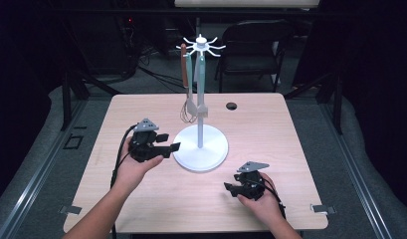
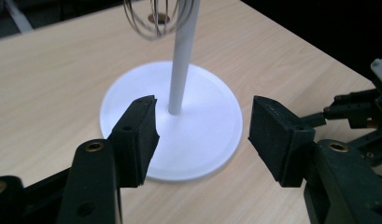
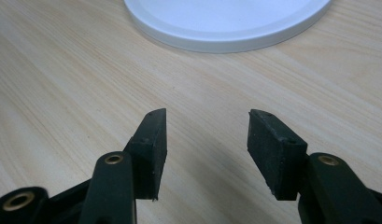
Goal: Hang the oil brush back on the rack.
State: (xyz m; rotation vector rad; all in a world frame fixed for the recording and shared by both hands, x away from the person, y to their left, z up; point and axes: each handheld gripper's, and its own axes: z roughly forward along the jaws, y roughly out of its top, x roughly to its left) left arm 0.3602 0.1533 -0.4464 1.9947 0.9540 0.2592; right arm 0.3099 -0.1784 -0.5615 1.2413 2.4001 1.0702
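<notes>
Both grippers, left [image 2: 202,140] and right [image 3: 207,149], gape wide (nothing held).

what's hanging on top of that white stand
From the hooks of the white stand hang a whisk with a brown handle and a pale spatula. Whether a third utensil hangs between them is hard to tell.

Left gripper [image 1: 167,143] and right gripper [image 1: 230,188]: jaws wide apart, holding nothing.
</notes>
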